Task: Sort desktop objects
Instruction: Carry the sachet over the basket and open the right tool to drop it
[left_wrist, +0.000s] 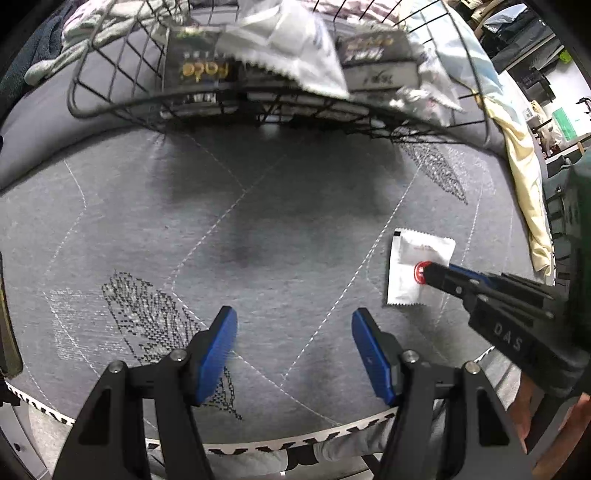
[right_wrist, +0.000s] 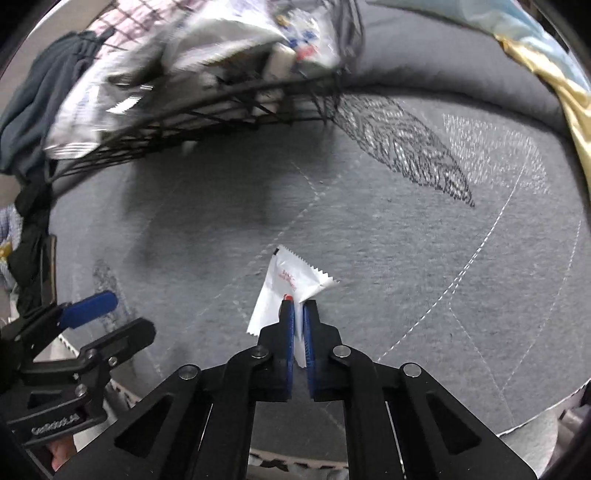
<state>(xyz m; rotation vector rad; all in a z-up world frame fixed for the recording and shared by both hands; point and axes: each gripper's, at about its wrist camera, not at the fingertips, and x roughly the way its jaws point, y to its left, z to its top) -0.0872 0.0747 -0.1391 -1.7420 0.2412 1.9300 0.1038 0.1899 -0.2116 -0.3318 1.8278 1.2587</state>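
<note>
The right gripper (right_wrist: 299, 314) pinches a small white packet (right_wrist: 291, 284) (red mark on it) just above the grey cloth (right_wrist: 406, 258). The left gripper (left_wrist: 293, 328) is wide open — holding nothing — near the wire basket (left_wrist: 258, 107).

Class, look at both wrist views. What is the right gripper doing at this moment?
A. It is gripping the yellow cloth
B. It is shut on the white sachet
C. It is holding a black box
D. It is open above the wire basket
B: in the right wrist view the right gripper has its blue pads closed on the white sachet, which lies on the grey quilted surface, while the left gripper stands open and empty.
</note>
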